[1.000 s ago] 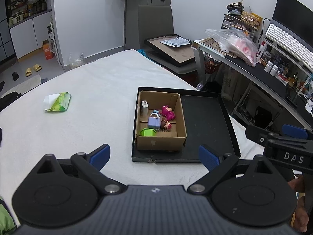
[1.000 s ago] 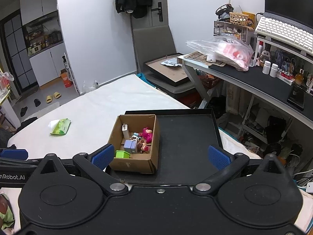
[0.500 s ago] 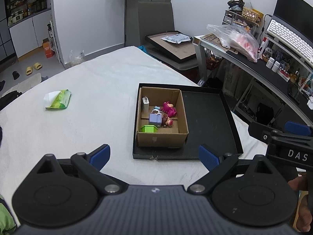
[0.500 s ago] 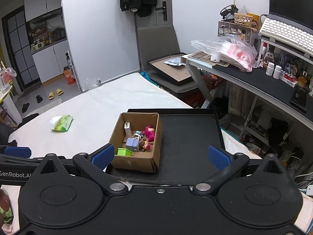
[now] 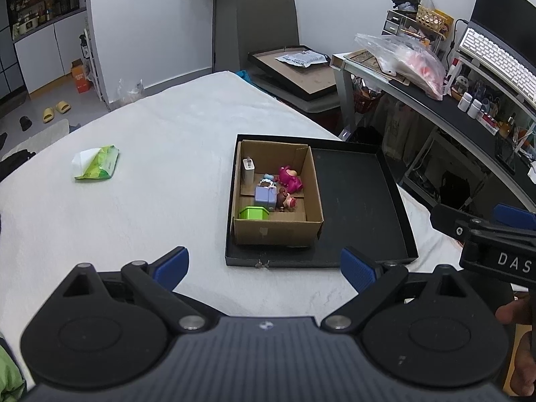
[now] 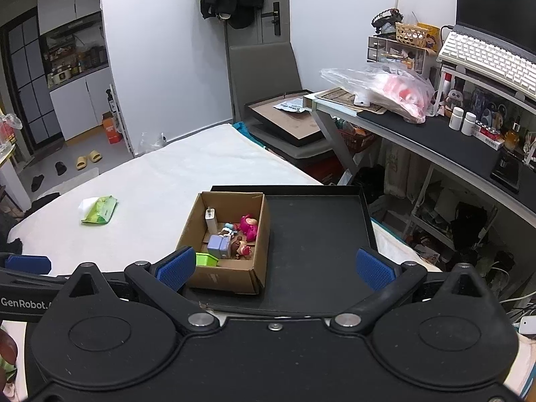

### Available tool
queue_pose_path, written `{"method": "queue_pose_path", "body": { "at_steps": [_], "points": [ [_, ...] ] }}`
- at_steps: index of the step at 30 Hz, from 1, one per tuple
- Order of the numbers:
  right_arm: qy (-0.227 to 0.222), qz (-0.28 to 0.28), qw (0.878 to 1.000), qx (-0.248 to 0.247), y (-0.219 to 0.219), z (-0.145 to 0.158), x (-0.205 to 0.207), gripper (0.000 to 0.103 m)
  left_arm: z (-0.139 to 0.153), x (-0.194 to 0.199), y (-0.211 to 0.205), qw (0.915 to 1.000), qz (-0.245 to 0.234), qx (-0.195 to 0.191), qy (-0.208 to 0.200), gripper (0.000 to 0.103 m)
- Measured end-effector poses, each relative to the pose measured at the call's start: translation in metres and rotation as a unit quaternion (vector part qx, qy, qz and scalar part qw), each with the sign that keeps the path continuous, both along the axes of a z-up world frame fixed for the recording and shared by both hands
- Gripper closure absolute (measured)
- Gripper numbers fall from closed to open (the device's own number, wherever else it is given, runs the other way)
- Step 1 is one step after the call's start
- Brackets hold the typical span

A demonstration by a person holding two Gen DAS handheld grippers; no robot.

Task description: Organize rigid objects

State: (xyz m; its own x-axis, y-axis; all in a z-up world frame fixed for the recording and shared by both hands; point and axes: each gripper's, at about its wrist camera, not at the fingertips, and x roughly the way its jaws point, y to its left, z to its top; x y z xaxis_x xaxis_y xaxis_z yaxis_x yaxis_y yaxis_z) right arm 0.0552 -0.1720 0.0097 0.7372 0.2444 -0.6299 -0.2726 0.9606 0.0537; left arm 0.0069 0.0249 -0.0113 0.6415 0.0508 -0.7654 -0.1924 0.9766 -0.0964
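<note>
A cardboard box [image 5: 278, 231] [image 6: 231, 276] stands in the left part of a black tray [image 5: 355, 194] [image 6: 318, 221] on a white-covered table. In the box lie a white charger [image 5: 248, 168] [image 6: 210, 218], a pink plush toy [image 5: 289, 178] [image 6: 249, 226], a lilac block [image 5: 265, 196] [image 6: 218, 245], a small figure [image 5: 286, 200] and a green piece [image 5: 253, 213] [image 6: 207, 259]. My left gripper [image 5: 264, 268] is open and empty, in front of the tray. My right gripper [image 6: 274, 268] is open and empty, above the tray's near edge.
A green wipes pack [image 5: 97, 163] [image 6: 98, 209] lies on the table to the left. A desk [image 6: 435, 140] with a plastic bag, bottles and a keyboard stands at the right. A chair holding a framed board [image 5: 294, 70] is behind the table.
Both grippers have drawn back and risen a little, so the box and tray sit lower and farther in the views. Both jaws stay open.
</note>
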Motion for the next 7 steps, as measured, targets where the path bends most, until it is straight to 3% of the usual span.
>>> {"method": "queue_pose_path", "body": {
  "at_steps": [7],
  "points": [
    [0.008, -0.001, 1.0, -0.005, 0.004, -0.0075, 0.0037, 0.0, -0.0086, 0.0048, 0.0029, 1.0, 0.0, -0.004, 0.004, 0.007]
  ]
}}
